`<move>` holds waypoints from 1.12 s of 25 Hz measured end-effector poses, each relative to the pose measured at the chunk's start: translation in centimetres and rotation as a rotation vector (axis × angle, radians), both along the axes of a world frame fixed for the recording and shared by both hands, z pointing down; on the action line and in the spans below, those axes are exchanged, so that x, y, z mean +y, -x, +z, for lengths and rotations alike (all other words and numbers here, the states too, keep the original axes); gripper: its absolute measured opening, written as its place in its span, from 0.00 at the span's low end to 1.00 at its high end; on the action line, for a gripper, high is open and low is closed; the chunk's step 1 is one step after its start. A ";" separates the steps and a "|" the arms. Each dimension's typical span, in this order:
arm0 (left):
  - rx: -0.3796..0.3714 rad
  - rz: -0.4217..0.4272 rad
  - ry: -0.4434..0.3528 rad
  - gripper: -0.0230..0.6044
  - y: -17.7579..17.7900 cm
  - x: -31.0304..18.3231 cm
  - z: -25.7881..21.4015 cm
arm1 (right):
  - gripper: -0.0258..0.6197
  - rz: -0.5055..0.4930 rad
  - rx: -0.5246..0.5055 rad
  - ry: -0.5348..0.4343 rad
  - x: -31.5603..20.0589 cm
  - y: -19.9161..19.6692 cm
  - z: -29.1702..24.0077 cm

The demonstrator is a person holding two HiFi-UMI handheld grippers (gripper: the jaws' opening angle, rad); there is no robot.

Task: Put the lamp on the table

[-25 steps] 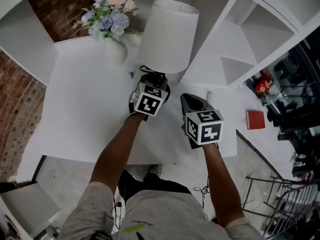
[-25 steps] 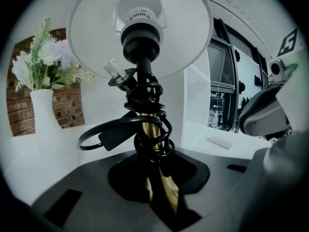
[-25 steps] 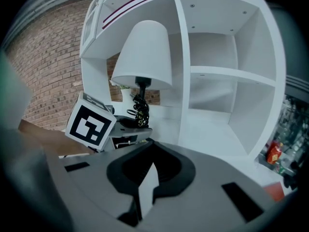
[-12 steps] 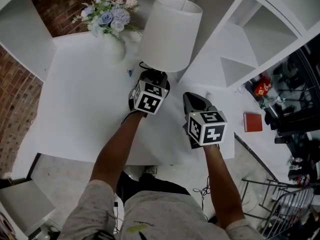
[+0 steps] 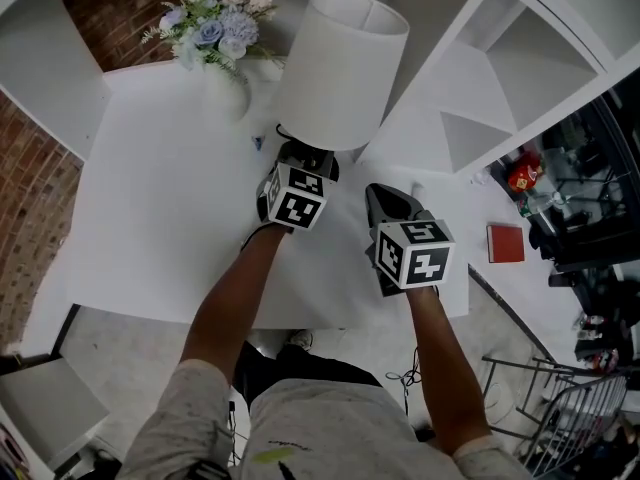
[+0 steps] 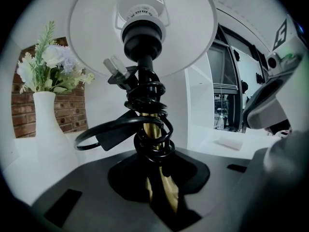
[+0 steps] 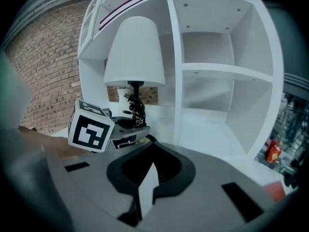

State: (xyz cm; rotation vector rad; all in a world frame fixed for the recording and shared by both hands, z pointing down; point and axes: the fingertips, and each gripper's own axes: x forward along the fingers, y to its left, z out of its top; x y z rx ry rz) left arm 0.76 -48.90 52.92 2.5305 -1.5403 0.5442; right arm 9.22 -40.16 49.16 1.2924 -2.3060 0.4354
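The lamp has a white drum shade, a brass stem and a black cord wound round the stem. My left gripper is shut on the stem below the shade and holds the lamp upright over the far part of the white table. In the left gripper view the brass stem runs up from between the jaws, and the lamp's foot is hidden. My right gripper hovers to the right over the table, shut on nothing. From there the lamp and the left gripper's marker cube show.
A white vase of pale flowers stands at the table's far side, left of the lamp. A white shelf unit rises at the right. A red box lies beyond the table's right edge. Brick wall at left.
The lamp's shade has tipped slightly to the right with a small turn of the left gripper. Both hands keep their places.
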 end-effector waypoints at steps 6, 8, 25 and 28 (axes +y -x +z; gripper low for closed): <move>0.004 -0.009 -0.023 0.19 0.1 0.4 0.1 | 0.05 -0.009 -0.006 -0.004 0.1 0.5 0.0; -0.001 -0.005 -0.030 0.19 -0.1 0.6 0.3 | 0.05 -0.006 -0.007 -0.008 0.0 0.4 -0.2; -0.002 -0.025 -0.071 0.20 0.0 0.8 0.5 | 0.05 -0.002 -0.019 0.001 0.2 0.2 0.4; -0.010 -0.026 -0.063 0.21 0.1 0.8 0.6 | 0.05 0.001 -0.030 0.002 0.2 0.4 0.4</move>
